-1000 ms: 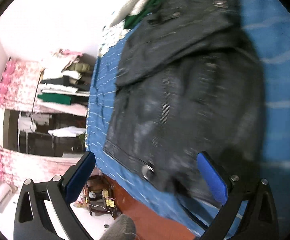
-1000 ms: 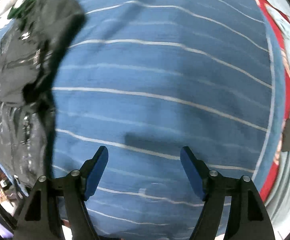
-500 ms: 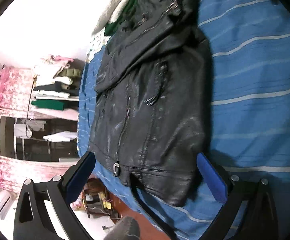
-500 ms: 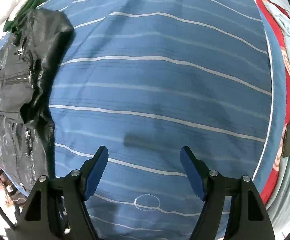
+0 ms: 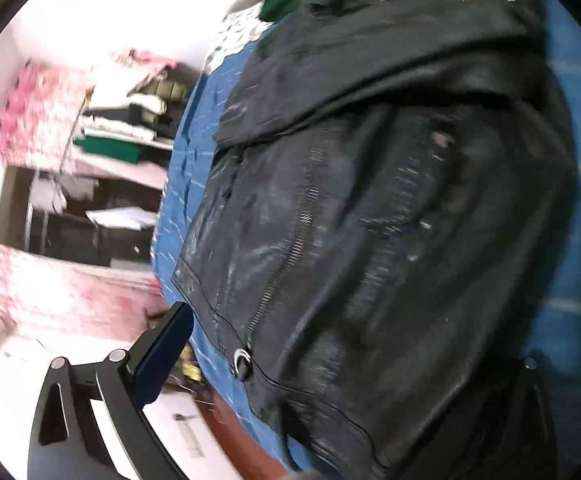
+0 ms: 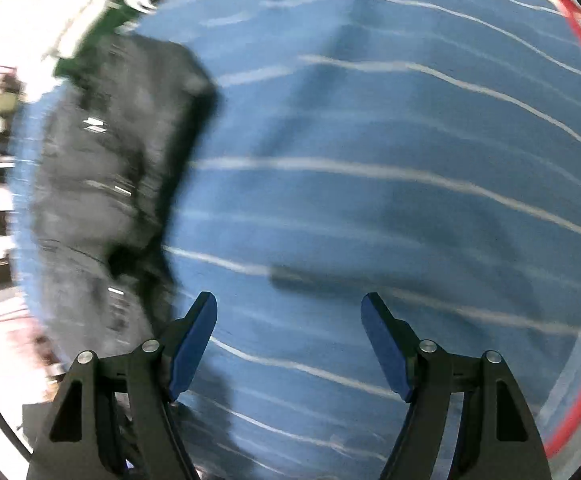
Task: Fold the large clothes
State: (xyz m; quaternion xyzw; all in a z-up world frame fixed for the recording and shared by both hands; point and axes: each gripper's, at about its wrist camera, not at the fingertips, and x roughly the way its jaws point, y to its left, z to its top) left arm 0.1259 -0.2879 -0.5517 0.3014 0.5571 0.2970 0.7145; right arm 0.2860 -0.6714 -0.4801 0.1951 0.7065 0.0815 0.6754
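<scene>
- Across the centre and right of the left wrist view, the black leather jacket [image 5: 370, 208] is seen lying on the blue striped bed cover [image 5: 186, 168], partly folded, one panel laid over the body near the top of the frame.
- Left hand-held gripper [image 5: 330, 364]: jaws spread wide, nothing held. One blue finger [image 5: 162, 352] shows at lower left; the other is hidden by the jacket hem at lower right.
- Right hand-held gripper [image 6: 288, 344]: jaws wide and empty over bare cover; the jacket lies at the left of that frame.
- Both views are motion-blurred.
- Judgement: the hem edge near the zipper ring [image 5: 243, 358] should be pinched through both layers, so the heavy leather is not dragged.
- Judgement: the fold should be carried over slowly and the crease flattened afterwards.
</scene>
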